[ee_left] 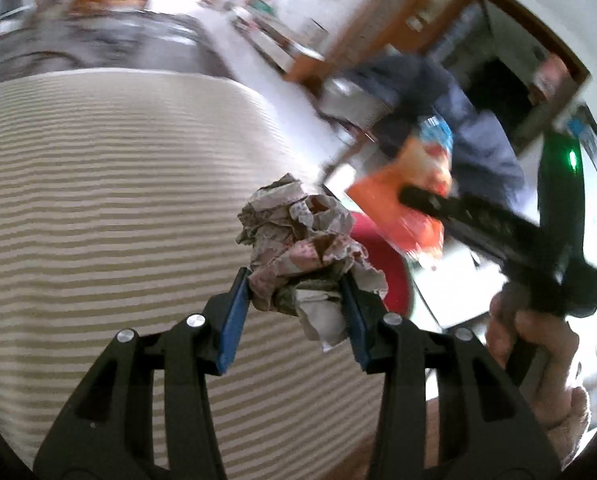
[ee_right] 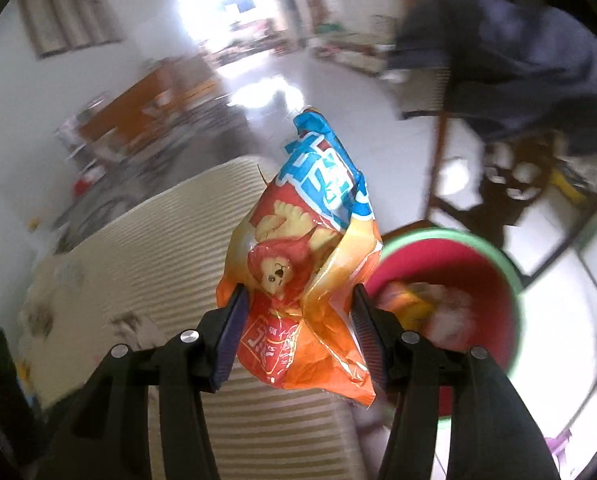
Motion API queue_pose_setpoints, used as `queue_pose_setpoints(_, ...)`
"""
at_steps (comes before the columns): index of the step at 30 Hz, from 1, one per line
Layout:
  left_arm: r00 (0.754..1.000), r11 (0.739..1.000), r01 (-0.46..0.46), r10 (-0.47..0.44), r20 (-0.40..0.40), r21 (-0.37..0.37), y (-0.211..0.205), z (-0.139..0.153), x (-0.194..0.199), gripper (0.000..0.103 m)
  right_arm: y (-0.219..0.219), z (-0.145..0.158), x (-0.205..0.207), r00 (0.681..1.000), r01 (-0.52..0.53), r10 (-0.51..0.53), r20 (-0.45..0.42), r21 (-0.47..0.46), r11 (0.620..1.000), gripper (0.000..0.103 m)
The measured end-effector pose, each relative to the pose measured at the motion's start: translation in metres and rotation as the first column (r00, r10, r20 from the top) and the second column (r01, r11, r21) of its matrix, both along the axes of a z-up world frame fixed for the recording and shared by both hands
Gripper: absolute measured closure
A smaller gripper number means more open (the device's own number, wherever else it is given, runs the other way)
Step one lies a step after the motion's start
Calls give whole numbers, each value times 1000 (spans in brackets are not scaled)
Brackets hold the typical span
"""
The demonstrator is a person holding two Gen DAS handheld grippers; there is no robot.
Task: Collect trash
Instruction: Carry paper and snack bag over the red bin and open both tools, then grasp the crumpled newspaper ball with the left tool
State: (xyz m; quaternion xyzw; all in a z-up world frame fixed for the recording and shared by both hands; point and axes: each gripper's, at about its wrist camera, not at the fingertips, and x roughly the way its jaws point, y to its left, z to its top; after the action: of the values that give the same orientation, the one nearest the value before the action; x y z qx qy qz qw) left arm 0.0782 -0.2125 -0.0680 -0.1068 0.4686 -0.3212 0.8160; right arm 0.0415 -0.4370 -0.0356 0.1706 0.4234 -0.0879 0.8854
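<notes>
right gripper (ee_right: 298,332) fingers clamped on the orange snack bag (ee_right: 302,264), long axis up along them, red bin (ee_right: 494,280) just right and below; left gripper (ee_left: 298,312) fingers pinch the crumpled paper wad (ee_left: 302,240) over the striped counter (ee_left: 118,180), bin further off to its right

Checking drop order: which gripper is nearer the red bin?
Right. The right gripper, shut on the snack bag, sits beside the red bin rim. The left gripper, holding crumpled paper, is over the striped table.
</notes>
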Motion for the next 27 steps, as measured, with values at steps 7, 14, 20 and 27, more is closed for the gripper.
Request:
queue_pose_setpoints(7,983,983,178,-176,-51,42,-97,-13,8,61,-55,-9,-13,981,187,-187,-59,2,982,47)
queue_pose_setpoints(14,977,975,213,-214,-4,68,-117,-8,5,23,-56,-5,-14,973,220,-224,-48,-77,972,22)
queue_pose_setpoints(20,992,988,81,-93,85,133,-39,0,11,21,-37,-2,-3,990,131,-135,-31,-103,986,19)
queue_pose_setpoints(27,910,858,-397,320,266,325,181,20,41,15,-9,2,6,998,57,-59,-16,-114,992,17)
